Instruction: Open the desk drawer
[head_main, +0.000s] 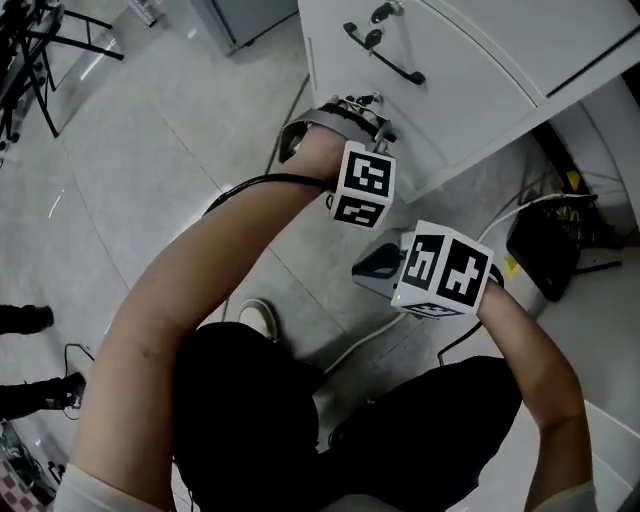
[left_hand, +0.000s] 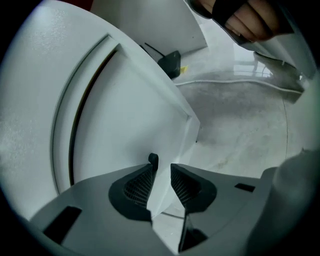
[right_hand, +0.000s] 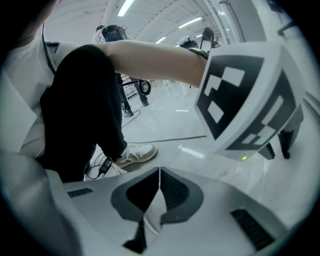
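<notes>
The drawer (head_main: 440, 75) sits low in the white desk and looks unopened. The left gripper (left_hand: 161, 174) has its jaws apart beside the handle (left_hand: 153, 159). The right gripper (right_hand: 158, 187) is closed and empty. Gripping and pulling remain.

Left gripper (left_hand: 161, 168), jaws apart, facing white drawer front (left_hand: 125, 115); dark handle end (left_hand: 153, 159) beside one pad; grey floor (left_hand: 240, 125).
</notes>
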